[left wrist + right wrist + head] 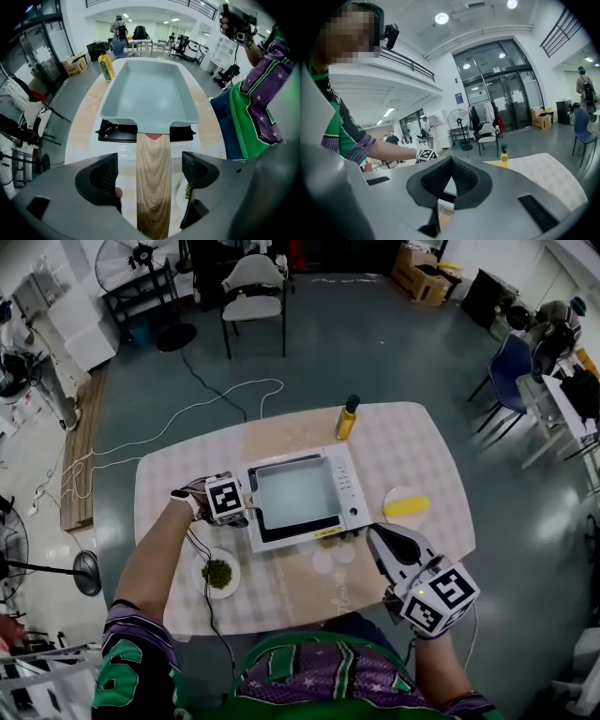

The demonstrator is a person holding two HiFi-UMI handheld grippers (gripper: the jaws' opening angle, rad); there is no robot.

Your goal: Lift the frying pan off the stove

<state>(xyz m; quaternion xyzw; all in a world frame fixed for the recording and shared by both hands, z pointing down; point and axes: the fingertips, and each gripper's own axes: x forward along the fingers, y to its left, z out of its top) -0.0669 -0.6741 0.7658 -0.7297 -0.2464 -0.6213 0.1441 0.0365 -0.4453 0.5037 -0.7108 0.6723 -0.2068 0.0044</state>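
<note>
Left gripper point(151, 172), jaws spread, straddles the wooden handle point(153, 197) of the grey rectangular frying pan point(147, 93) I see sitting on the white stove point(345, 489); right gripper point(451, 181), near right, is pressed together.

wears: green and purple shirt with white stars point(309, 681) | left tool point(152, 171): grey, black ribbed pads point(107, 174), thin black cable point(207, 599) | right tool point(377, 538): grey, white cube with black squares point(441, 599)

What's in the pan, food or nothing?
Empty: the frying pan shows only its bare grey bottom in both the head and left gripper views.
</note>
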